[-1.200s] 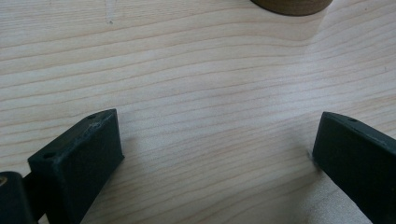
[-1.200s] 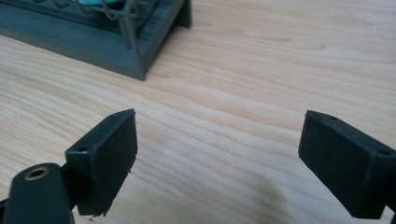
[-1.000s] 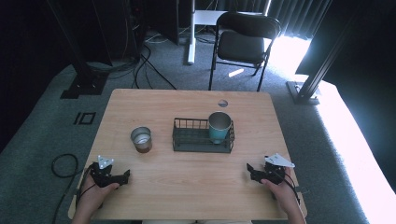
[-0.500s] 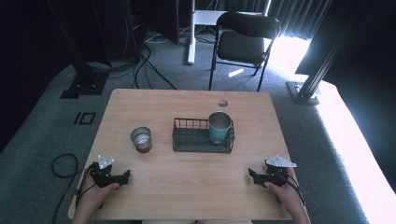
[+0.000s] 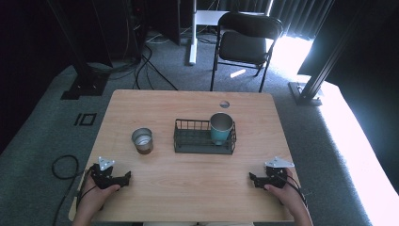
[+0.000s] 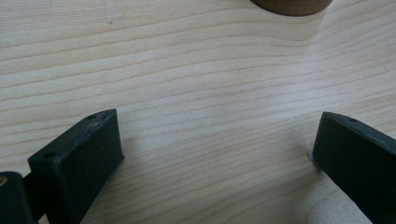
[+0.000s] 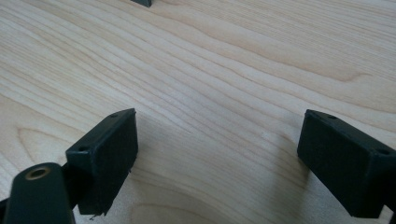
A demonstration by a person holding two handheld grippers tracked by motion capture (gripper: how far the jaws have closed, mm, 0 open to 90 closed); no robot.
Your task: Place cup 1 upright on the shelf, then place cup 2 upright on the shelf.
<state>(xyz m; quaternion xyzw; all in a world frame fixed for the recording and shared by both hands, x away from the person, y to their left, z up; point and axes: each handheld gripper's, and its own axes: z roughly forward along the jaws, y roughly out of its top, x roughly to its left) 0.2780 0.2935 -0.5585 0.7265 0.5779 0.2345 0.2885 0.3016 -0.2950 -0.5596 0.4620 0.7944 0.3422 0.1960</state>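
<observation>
A small metal cup (image 5: 142,140) with a brown base stands on the wooden table (image 5: 188,193), left of a dark wire basket (image 5: 195,140). A teal cup (image 5: 221,128) stands upright in the basket's right end. My left gripper (image 5: 125,178) rests near the front left of the table, held by a hand. In the left gripper view it (image 6: 215,135) is open over bare wood, with the cup's brown base (image 6: 292,5) at the top edge. At the front right my right gripper (image 5: 253,179) lies in the other hand. It (image 7: 217,135) is open too, nothing between its jaws.
A small round hole (image 5: 224,104) sits near the table's far edge. Behind the table stand a black folding chair (image 5: 244,44), a white desk leg (image 5: 192,33) and floor cables (image 5: 150,70). A dark basket corner (image 7: 142,2) peeks in at the top of the right gripper view.
My right gripper has slid a little toward the near edge of the table. The left gripper, cups and basket have not moved.
</observation>
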